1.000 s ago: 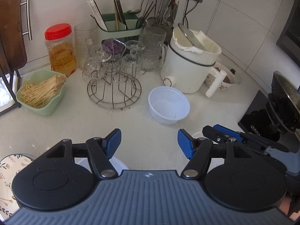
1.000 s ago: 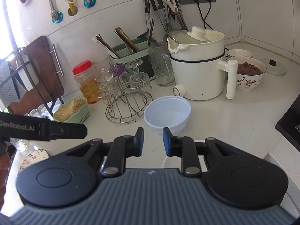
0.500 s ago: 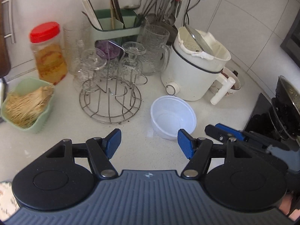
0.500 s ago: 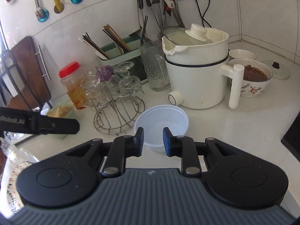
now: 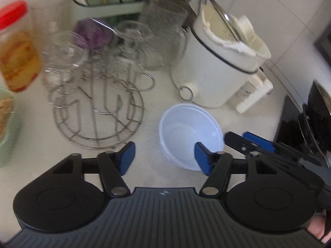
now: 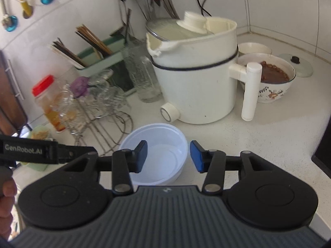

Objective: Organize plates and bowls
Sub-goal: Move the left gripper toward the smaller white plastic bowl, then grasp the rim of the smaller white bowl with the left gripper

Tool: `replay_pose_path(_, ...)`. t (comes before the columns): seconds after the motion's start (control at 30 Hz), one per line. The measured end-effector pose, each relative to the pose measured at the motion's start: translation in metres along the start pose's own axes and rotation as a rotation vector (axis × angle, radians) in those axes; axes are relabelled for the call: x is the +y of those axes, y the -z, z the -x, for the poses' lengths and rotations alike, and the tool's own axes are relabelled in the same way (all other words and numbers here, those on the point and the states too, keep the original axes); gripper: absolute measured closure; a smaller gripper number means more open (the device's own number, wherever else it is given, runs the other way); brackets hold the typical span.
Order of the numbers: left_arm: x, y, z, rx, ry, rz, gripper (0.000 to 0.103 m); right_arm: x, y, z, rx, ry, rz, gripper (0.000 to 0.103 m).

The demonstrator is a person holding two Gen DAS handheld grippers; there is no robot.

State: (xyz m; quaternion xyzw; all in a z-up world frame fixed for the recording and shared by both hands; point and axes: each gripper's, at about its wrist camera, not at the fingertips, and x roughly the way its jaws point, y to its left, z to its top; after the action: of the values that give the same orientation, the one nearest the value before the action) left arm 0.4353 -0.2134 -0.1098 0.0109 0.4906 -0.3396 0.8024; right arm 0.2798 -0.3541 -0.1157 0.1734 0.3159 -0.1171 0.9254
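A translucent white plastic bowl (image 5: 186,128) (image 6: 163,136) sits upright and empty on the pale counter, in front of the white electric pot (image 5: 217,72). My left gripper (image 5: 164,158) hovers at the bowl's near left side. Its jaws are closing, its right finger overlaps the near rim, and no pad presses on the bowl. My right gripper (image 6: 168,157) hangs over the bowl's near half. Its jaws are opening, with the bowl below the gap and untouched. The right gripper (image 5: 246,141) also shows at the bowl's right edge in the left wrist view.
A wire rack of glasses (image 5: 97,111) stands left of the bowl, with a red-lidded jar (image 5: 16,47) beyond it. Right of the pot (image 6: 196,82) are a floral bowl of brown food (image 6: 273,78), a small white bowl (image 6: 254,48) and a lid (image 6: 295,65). A black pan (image 5: 318,119) sits far right.
Both grippers have moved forward and down toward the plastic bowl, which now looms larger. The right jaws went from nearly shut to apart. The left jaws narrowed a little.
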Motion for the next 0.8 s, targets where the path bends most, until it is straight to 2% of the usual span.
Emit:
replay_pose_path(0.13,0.001,-0.004,-0.017,0.044,-0.004,-0.05,0.051,-0.005,-0.001,-0.019,0.042,0.014,-0.024,0.054)
replay_pose_path(0.23,0.007,-0.005,-0.027,0.062,0.015,-0.024,0.055,-0.008,0.0,-0.029,0.068,0.018,-0.038,0.057)
replay_pose_path(0.47,0.013,-0.01,-0.05,0.091,0.033,0.037,0.072,-0.014,0.0,-0.05,0.117,0.028,-0.069,0.061)
replay_pose_path(0.57,0.011,-0.013,-0.055,0.092,0.021,0.021,0.079,-0.016,-0.001,-0.058,0.137,0.04,-0.077,0.068)
replay_pose_path(0.73,0.003,-0.02,-0.063,0.115,0.015,-0.01,0.083,-0.018,0.001,-0.065,0.157,0.016,-0.099,0.079)
replay_pose_path(0.8,0.0,-0.022,-0.065,0.12,0.012,-0.02,0.083,-0.019,0.001,-0.064,0.155,0.002,-0.1,0.08)
